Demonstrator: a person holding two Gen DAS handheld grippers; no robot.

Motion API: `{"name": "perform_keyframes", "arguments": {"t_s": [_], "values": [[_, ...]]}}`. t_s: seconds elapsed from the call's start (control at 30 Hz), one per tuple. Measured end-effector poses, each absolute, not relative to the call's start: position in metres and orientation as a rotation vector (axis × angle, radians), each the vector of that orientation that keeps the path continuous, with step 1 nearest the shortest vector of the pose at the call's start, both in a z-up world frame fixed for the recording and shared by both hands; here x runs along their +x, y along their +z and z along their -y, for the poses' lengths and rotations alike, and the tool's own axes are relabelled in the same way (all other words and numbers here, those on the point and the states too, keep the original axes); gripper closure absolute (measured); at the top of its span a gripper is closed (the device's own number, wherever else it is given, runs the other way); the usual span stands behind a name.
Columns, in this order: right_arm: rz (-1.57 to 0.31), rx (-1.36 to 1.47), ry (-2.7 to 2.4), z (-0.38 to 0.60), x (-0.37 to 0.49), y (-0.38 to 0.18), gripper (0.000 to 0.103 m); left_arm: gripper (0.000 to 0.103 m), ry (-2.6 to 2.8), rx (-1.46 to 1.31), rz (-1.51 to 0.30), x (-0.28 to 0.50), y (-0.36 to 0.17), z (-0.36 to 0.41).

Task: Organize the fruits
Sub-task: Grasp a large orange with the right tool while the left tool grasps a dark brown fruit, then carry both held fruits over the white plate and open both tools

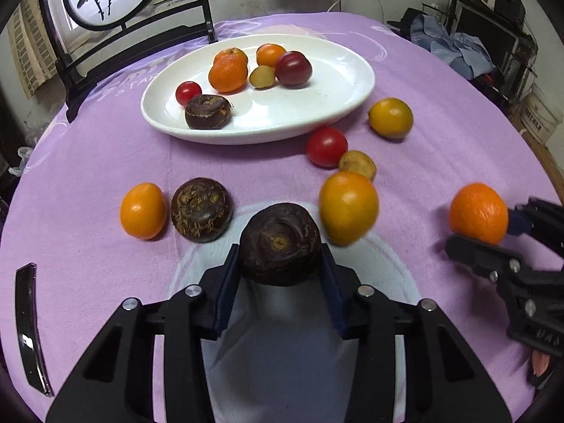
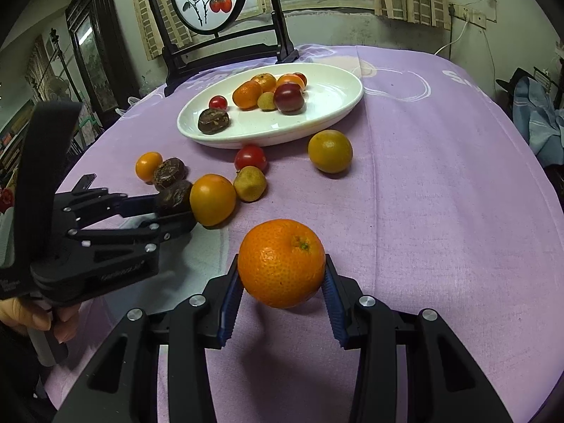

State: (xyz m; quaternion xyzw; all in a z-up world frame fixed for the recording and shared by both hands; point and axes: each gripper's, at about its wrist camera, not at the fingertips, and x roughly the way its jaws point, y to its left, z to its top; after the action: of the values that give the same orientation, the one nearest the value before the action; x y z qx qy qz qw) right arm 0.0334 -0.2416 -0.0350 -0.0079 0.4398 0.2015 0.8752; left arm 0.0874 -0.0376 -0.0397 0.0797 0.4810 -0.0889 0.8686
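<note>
From the left wrist view we see our left gripper point(image 1: 280, 264) with its fingers point(image 1: 225, 292) clenched on a dark brown water chestnut point(image 1: 280, 243), held just above the purple-clothed surface point(image 1: 88, 282); a second water chestnut point(image 1: 201, 209) lies touching a small orange fruit point(image 1: 142, 210) to its left. Only the right wrist view shows the hand point(image 2: 38, 317) holding that left tool, partly cut off at the frame edge. There our right gripper point(image 2: 282, 282) grasps a mandarin point(image 2: 281, 262) between its blue-padded fingers point(image 2: 229, 303), lifted clear of the surface, while the left view catches it only at its far right edge. The held water chestnut is half hidden in the right view behind a yellow-orange fruit point(image 2: 212, 199) that appears blurred in the left view. The white oval plate point(image 1: 335, 105) holds a cherry tomato point(image 1: 188, 92), a water chestnut point(image 1: 208, 111), two mandarins point(image 1: 227, 72), a small yellowish fruit point(image 1: 262, 77), a dark red plum point(image 1: 293, 68) and an orange fruit point(image 1: 269, 54); something red behind it shows only in the right view. Loose near the plate lie a red tomato point(image 1: 326, 146), a brownish fruit point(image 1: 357, 164) and a yellow citrus point(image 1: 390, 117).
</note>
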Motion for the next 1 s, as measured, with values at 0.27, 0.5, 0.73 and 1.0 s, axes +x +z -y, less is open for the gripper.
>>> {"name": "perform_keyframes", "arguments": {"t_s": [0.27,0.5,0.73,1.0], "values": [[-0.899,0.008,0.416,0.246,0.03,-0.03,0.059,0.06,-0.24,0.077,-1.0,0.061,-0.021,0.014],[-0.819,0.014,0.436,0.244,0.031,0.003,0.06,0.06,-0.245,0.079,-0.938,0.068,0.013,0.003],[-0.773,-0.04,0.434,0.226,0.078,0.032,0.06,0.06,-0.222,0.064,-0.888,0.121,0.039,-0.002],[-0.855,-0.059,0.406,0.197,0.148,0.014,0.059,0.06,-0.138,-0.016,-0.933,0.207,0.023,-0.018]]}}
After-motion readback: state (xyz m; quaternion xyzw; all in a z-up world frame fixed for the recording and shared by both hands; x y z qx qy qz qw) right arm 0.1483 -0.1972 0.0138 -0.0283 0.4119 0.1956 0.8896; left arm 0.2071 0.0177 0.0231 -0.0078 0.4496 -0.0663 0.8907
